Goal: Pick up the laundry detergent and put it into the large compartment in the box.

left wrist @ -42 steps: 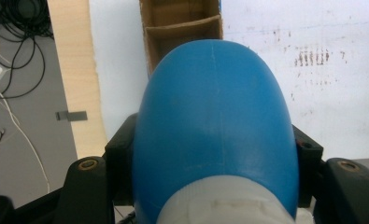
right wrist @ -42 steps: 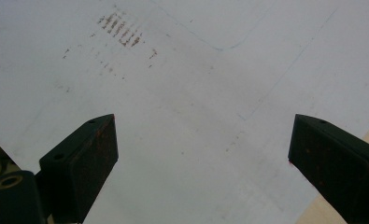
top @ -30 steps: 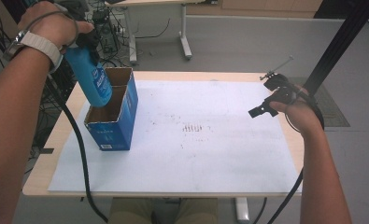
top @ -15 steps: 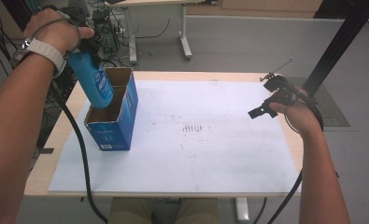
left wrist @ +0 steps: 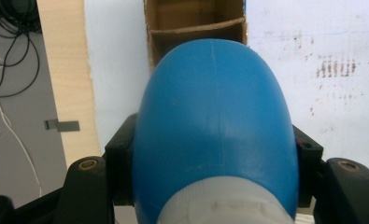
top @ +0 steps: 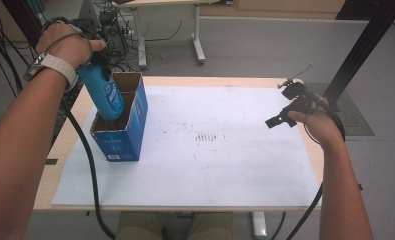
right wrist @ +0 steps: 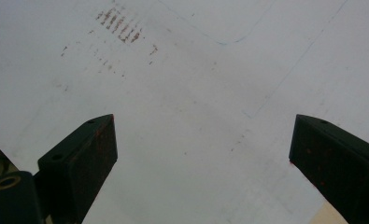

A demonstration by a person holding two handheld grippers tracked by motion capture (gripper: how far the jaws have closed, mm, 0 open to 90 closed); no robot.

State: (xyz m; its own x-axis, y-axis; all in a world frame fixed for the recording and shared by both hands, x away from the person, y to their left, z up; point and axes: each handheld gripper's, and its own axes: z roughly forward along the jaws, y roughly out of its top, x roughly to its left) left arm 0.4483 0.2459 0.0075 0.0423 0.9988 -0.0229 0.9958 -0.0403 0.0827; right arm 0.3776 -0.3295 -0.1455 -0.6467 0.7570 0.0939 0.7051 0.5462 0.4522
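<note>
Keep your left claw (top: pixel 97 60) clamped on the blue bottle (top: pixel 104 95), guiding it upright into the box (top: pixel 127 135) at frame left, right claw (right wrist: pixel 201 154) idle and open.

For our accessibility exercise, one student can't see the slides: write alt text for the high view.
A person's left gripper holds a blue bottle, tilted, its base inside the near compartment of a blue cardboard box on a white-covered table. The right gripper hangs empty over the table's right side, jaws open.
</note>
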